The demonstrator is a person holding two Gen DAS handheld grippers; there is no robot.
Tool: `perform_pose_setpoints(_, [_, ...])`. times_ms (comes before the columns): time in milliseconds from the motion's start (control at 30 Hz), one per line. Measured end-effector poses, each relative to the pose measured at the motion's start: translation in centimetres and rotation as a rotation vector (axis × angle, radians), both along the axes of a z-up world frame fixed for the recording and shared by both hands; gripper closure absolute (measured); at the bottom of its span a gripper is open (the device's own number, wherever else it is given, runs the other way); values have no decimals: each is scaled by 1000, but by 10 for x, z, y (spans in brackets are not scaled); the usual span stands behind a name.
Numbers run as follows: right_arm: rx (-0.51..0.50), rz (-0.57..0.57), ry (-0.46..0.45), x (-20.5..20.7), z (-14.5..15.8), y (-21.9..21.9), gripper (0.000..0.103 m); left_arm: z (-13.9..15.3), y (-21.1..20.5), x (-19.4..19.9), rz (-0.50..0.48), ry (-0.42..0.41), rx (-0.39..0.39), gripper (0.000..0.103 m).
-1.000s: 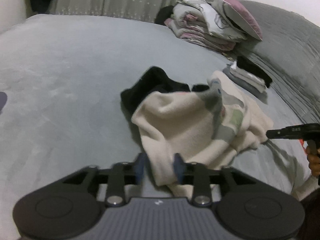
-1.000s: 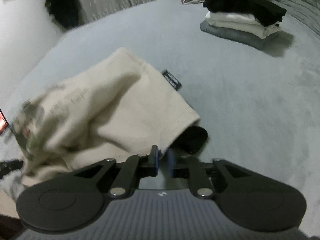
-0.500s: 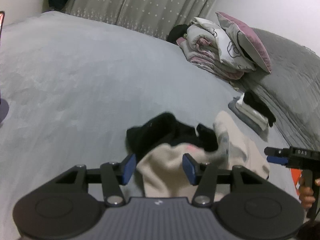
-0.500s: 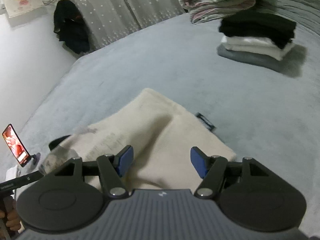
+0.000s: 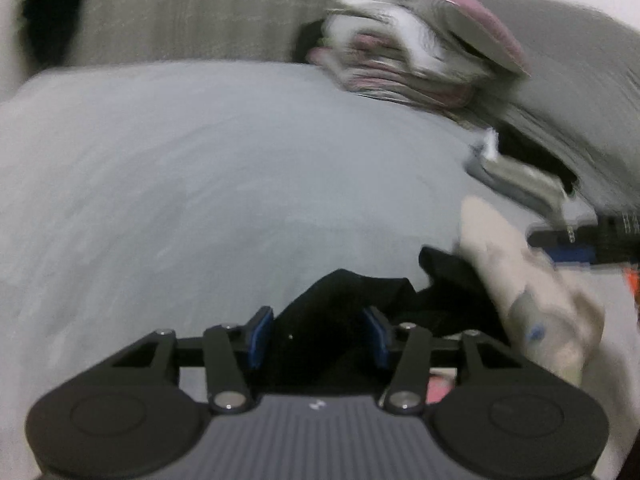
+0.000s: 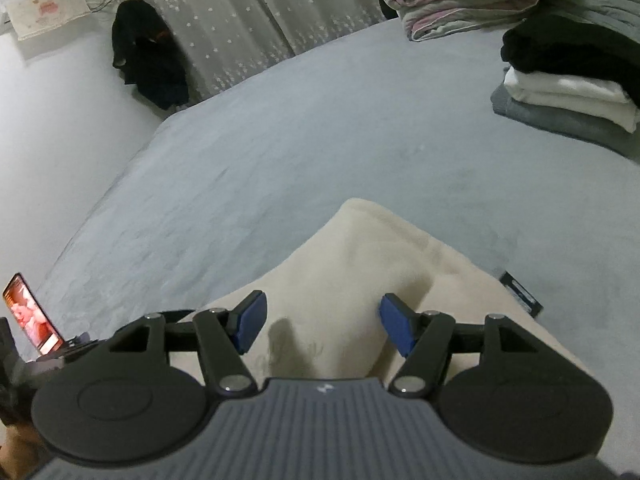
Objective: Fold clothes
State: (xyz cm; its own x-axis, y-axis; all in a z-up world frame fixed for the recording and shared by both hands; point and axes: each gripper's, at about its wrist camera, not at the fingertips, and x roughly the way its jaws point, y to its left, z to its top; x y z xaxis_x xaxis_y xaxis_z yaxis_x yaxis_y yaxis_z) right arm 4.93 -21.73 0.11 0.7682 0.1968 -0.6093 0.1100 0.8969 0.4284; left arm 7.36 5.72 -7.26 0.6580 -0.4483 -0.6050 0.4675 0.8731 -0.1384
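The cream garment (image 6: 360,280) lies on the grey bed (image 6: 280,152), near its front side, and its far rounded edge ends where the bare cover begins; a small dark label (image 6: 520,292) shows at its right edge. In the blurred left wrist view a black garment (image 5: 360,300) lies just beside the cream one, touching it on its left side. The right gripper (image 6: 322,324) is over the cream cloth with its jaws wide apart, and the blue pads (image 6: 250,320) press on nothing. The left gripper (image 5: 318,336) has just been opening its jaws; the black cloth shows between them, but the pads do not press on it. Beyond the garments the bed is a wide flat grey field up to the curtain (image 6: 240,20). At the far right stands a stack of folded clothes (image 6: 568,92), well apart, with a folded quilt (image 6: 460,0) behind it. A lit phone (image 6: 30,316) stands at the left edge of the bed
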Motion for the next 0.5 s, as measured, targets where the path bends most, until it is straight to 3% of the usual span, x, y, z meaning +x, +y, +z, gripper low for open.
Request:
perform_pose_setpoints(33, [-3,-4,-3,2,-1,1,36,-6,4,2,-32,-18,-5,34])
perform_pose_setpoints(100, [-11,-4,-5,7,-4,3,36,-18,11,5,-77,-46,-9,9])
perform_pose_setpoints(233, [-12,-5,24,13,-10,6,35,-31,22,8,-85,-23,-66,2])
perform_pose_setpoints(500, [-33,-7,42,16,-14,13,34,-32,19,6,-89,-23,-41,0])
